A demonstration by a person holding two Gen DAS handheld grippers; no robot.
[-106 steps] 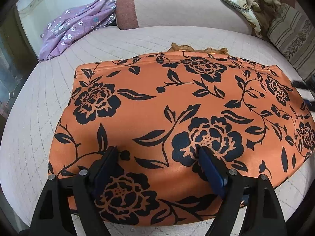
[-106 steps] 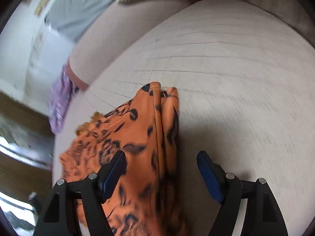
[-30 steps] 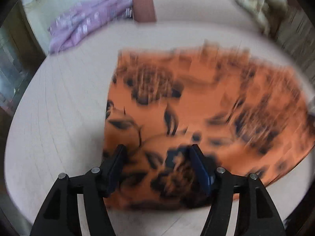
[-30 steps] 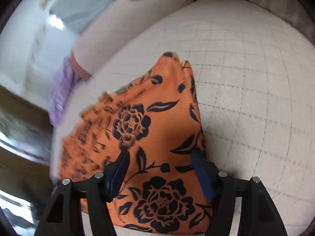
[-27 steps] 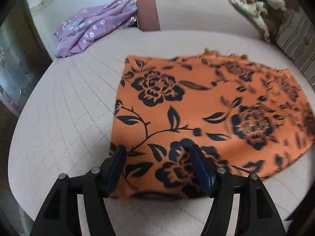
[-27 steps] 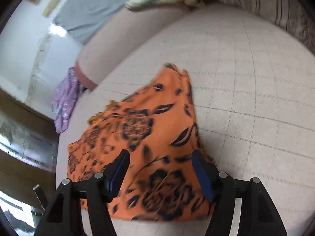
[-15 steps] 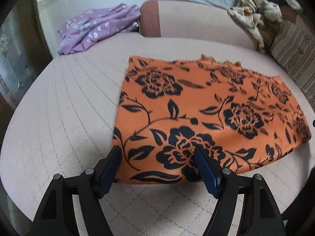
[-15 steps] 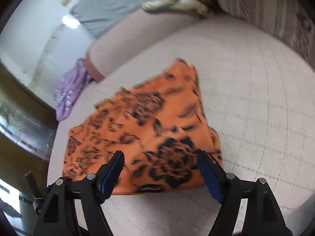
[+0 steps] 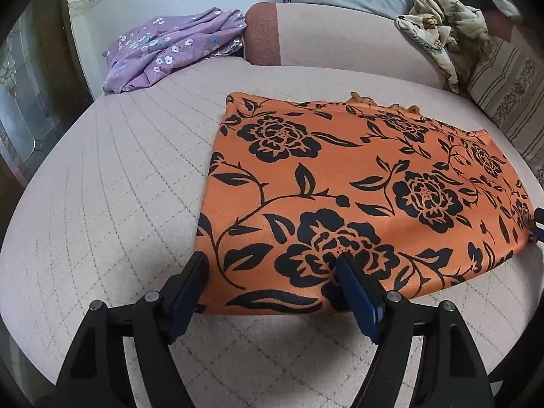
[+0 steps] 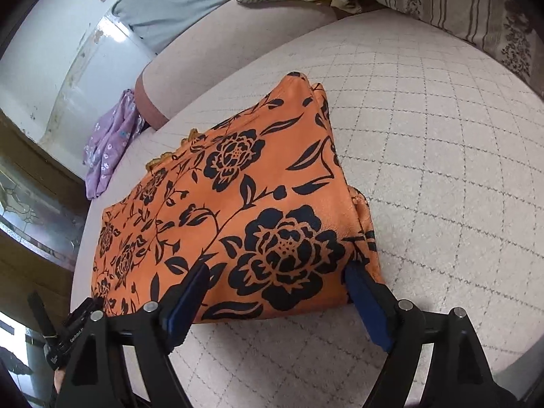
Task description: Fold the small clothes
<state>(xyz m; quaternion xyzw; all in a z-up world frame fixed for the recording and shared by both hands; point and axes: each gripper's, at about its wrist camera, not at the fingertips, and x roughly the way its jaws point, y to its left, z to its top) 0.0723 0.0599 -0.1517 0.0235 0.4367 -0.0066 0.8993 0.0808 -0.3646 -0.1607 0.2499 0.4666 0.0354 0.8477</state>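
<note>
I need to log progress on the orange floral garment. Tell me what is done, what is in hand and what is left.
Done: the orange garment lies flat on the quilted cushion, folded, with layered edges at its right side. In hand: nothing. The left tool and right tool have just been opening, both at the near edge, pads clear of the cloth. Left: possibly another fold, and the purple floral garment lies crumpled behind.

Home living room, quilted sofa point(image 9: 102, 176), striped cushion point(image 9: 510, 91)

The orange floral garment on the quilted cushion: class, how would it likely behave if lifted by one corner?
The orange floral garment probably droops limply: it lies flat in soft folded layers. Its smooth sheen suggests it may slip. Layers showing at its right edge would likely fall open.
</note>
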